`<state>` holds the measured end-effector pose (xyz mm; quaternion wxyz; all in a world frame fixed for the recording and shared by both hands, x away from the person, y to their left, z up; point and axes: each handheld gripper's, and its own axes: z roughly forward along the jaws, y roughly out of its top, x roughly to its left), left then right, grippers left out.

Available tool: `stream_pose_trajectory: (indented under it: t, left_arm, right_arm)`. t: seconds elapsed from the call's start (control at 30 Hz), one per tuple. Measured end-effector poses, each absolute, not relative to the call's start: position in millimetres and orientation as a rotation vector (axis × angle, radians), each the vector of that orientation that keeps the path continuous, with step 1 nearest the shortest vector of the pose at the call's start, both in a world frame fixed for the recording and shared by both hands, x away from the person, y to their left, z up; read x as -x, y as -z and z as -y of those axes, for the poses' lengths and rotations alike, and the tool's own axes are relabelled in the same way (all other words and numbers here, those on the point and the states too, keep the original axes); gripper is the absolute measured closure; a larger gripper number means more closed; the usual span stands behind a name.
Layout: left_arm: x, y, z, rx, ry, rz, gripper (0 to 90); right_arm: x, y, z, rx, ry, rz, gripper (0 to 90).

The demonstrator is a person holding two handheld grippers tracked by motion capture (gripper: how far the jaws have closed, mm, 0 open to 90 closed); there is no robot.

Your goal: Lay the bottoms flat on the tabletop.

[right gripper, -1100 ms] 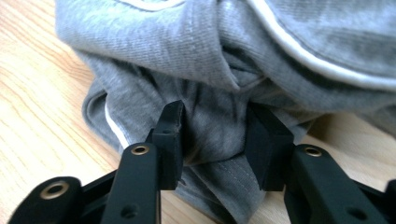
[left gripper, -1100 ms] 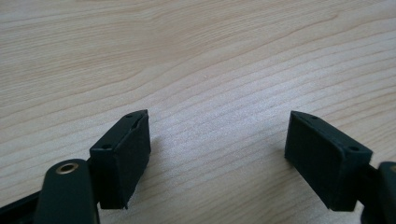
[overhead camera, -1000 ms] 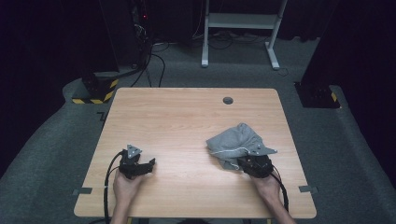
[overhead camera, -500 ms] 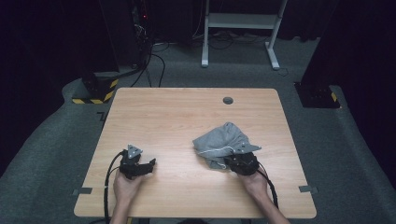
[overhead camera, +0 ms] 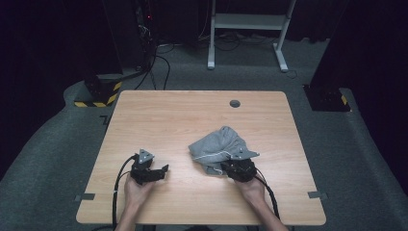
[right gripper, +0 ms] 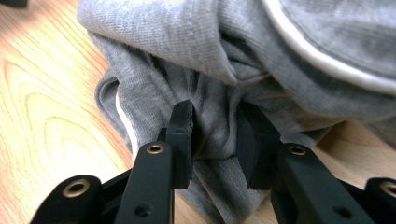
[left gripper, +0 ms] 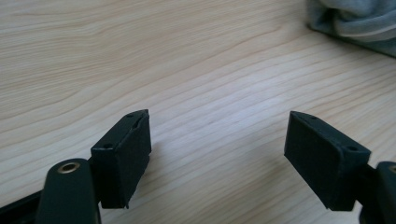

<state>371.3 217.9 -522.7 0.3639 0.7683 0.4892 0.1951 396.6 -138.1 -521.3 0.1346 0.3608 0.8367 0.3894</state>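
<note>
- While the left gripper (overhead camera: pixel 165 169) waits spread near the table's (overhead camera: pixel 159 110) front edge, the right gripper (right gripper: pixel 215 140) pinches the grey garment (overhead camera: pixel 219 144), right of centre.
- Its jaws have just been closing on cloth.
- The next move probably calls for dragging gently, keeping the fold.

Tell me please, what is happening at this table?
A person works at a light wooden table with two black grippers. The right gripper has its jaws closed on a fold of a crumpled grey cloth garment with white trim. The left gripper rests open above bare wood, apart from the garment.
</note>
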Motion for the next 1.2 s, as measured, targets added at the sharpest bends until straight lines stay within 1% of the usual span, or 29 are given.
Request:
stream_pose_trajectory:
  t: [0.07,0.1,0.27,0.33,0.37,0.4,0.47,0.53,0.67,0.87,0.97,1.13,1.2]
  left_arm:
    - [-373,521,-214,-1.99,-0.488,-1.238,22.1]
    - [-376,516,-204,-2.009,-0.451,-1.193,22.0]
    - [-380,505,-180,-2.043,-0.413,-1.1,21.8]
    - [-381,501,-168,-2.051,-0.402,-1.057,22.9]
    - [-385,498,-157,-2.064,-0.376,-1.026,24.7]
    - [-385,498,-157,-2.064,-0.376,-1.026,25.0]
    - [-388,494,-143,-2.065,-0.363,-0.99,26.8]
    - [-391,490,-135,-2.074,-0.363,-0.963,27.1]
    - [-390,483,-123,-2.059,-0.364,-0.919,30.6]
    - [-390,478,-111,-2.082,-0.361,-0.879,30.9]
    - [-391,474,-98,-2.121,-0.375,-0.83,31.8]
    - [-392,475,-85,-2.156,-0.39,-0.798,33.0]
    - [-393,475,-80,-2.167,-0.409,-0.784,34.9]
  right_arm:
    - [-397,523,138,-1.042,-1.146,-2.417,66.5]
    - [-396,523,138,-1.041,-1.143,-2.417,65.9]
    - [-394,522,136,-1.033,-1.124,-2.409,63.7]
    - [-394,523,136,-1.034,-1.12,-2.401,63.3]
    - [-394,523,136,-1.034,-1.12,-2.401,63.0]
    - [-394,523,136,-1.033,-1.119,-2.4,63.0]
    - [-394,523,136,-1.033,-1.119,-2.4,62.9]
    - [-394,523,136,-1.029,-1.121,-2.4,62.8]
    - [-394,523,136,-1.034,-1.12,-2.403,62.8]
    - [-394,523,136,-1.034,-1.121,-2.404,62.8]
    - [-394,523,136,-1.039,-1.122,-2.405,62.8]
    - [-395,523,137,-1.038,-1.125,-2.405,62.8]
    - [-395,523,137,-1.037,-1.124,-2.405,62.8]
